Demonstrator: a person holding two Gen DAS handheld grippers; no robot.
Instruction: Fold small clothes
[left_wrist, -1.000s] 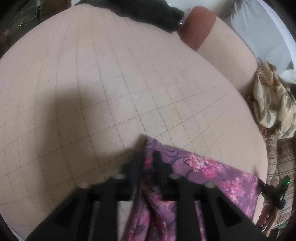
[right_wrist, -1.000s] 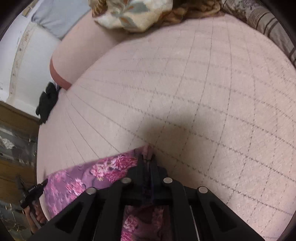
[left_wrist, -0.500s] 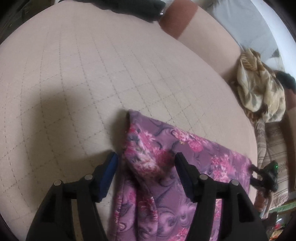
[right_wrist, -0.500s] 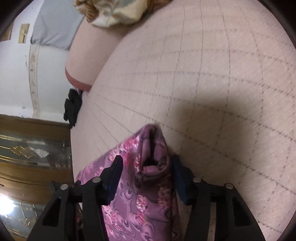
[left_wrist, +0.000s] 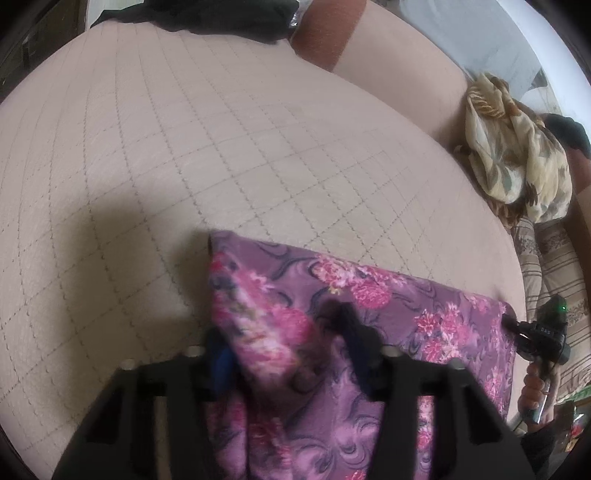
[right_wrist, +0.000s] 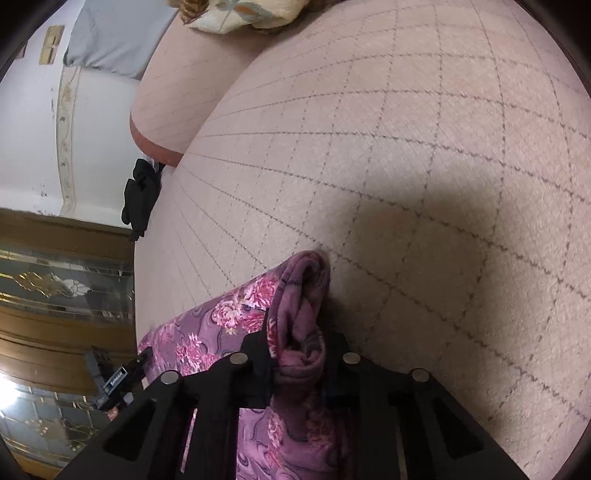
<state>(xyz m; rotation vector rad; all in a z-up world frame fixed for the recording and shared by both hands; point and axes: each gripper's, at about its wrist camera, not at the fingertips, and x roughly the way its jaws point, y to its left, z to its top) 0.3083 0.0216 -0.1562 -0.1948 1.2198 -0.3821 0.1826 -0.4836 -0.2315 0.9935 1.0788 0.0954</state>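
— Quilted beige bed fills both views, yes? Where is the cloth?

— The purple floral cloth lies at the near edge of the bed, spread from left to right, with its far edge quite straight. Far right there is a crumpled cream cloth, and far left a black garment, both well apart from it.

— And the grippers?

— The left gripper is wide open; a raised corner of the cloth stands between the fingers, but I think they do not press it. The right gripper is also open (less wide, it seems), and a bunched, rolled corner sits between its fingers, touching or nearly touching them. I judge that neither holds anything.

— What can go wrong from here?

— If a gripper pulls back carelessly, a finger may catch the loose corner and drag it, so the fold opens. The right corner is thick and rolled, so it may spring up or unroll by itself and leave a lumpy fold. Also the cloth is near the bed edge; a pull toward the near side could make it slide off.
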